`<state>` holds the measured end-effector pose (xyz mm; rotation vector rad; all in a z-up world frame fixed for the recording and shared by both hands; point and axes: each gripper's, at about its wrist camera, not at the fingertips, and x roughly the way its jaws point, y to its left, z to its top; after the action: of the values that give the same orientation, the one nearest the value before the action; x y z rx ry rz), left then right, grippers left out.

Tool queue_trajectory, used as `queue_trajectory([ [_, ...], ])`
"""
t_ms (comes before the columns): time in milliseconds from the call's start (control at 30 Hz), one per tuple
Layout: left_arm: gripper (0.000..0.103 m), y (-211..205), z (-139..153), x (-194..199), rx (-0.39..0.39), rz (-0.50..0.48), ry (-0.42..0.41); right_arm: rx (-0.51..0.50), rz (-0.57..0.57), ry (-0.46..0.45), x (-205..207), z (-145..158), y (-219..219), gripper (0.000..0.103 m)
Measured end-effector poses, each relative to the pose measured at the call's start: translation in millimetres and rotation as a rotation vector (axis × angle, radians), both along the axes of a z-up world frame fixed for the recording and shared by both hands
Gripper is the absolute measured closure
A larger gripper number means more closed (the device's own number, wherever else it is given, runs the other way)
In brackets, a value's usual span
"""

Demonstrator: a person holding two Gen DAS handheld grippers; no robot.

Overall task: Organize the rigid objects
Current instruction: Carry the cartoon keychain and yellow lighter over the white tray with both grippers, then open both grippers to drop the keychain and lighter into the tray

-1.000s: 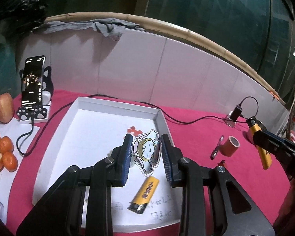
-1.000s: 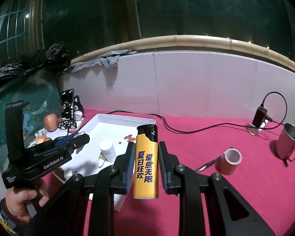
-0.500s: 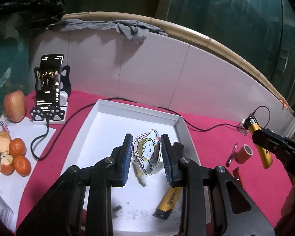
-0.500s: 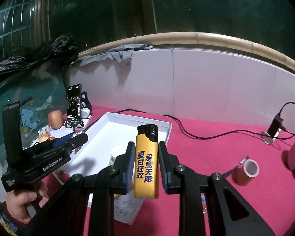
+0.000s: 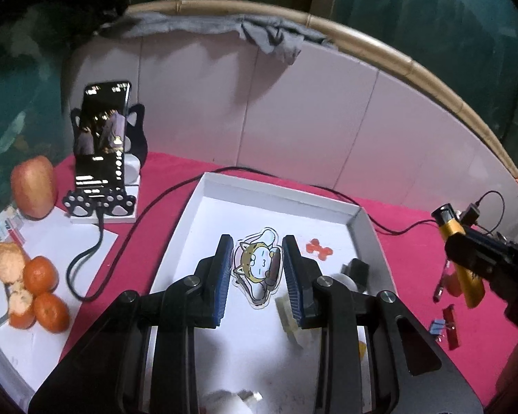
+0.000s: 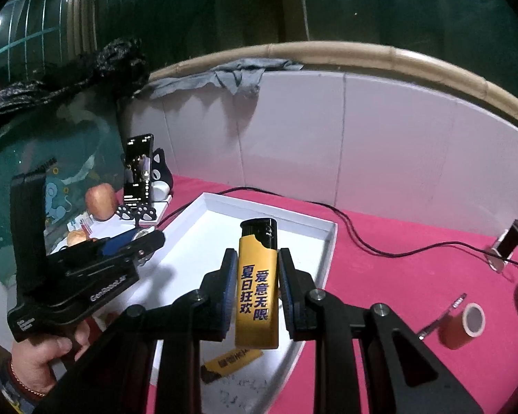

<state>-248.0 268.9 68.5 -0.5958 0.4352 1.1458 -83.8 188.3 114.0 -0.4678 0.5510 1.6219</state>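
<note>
Tray (image 6: 331, 238), white, on red counter (image 6: 414, 258). Right tool (image 6: 255, 277) clamps yellow lighter (image 6: 257, 289) upright above it; left tool (image 5: 258, 269) grips cartoon sticker (image 5: 259, 265). Tape roll (image 6: 464, 324), pen (image 6: 442, 315) and cable (image 6: 362, 241) lie beside tray.

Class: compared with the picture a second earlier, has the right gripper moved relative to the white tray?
Yes. The right gripper, holding the yellow lighter, has shifted leftward over the white tray.

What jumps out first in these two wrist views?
The yellow lighter with dark blue Chinese lettering, held upright in the right tongs over the white tray. Next, the cartoon cat sticker gripped in the left tongs above the same tray. Off to the left on the pink cloth, a lit phone stands in a paw-print holder beside an apple.
</note>
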Motion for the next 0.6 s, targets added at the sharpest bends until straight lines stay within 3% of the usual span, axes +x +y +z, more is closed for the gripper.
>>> queue_trajectory([
  [333, 0.075, 24.5, -22.9, 4.4, -0.070, 0.000, 0.009, -0.093, -0.043, -0.027, -4.9, -37.8, 50.9, 0.080],
  [600, 0.075, 31.0, -28.0, 4.7, -0.105, 0.009, 0.006, -0.159, -0.066, -0.026, -7.3, -67.6, 67.1, 0.080],
])
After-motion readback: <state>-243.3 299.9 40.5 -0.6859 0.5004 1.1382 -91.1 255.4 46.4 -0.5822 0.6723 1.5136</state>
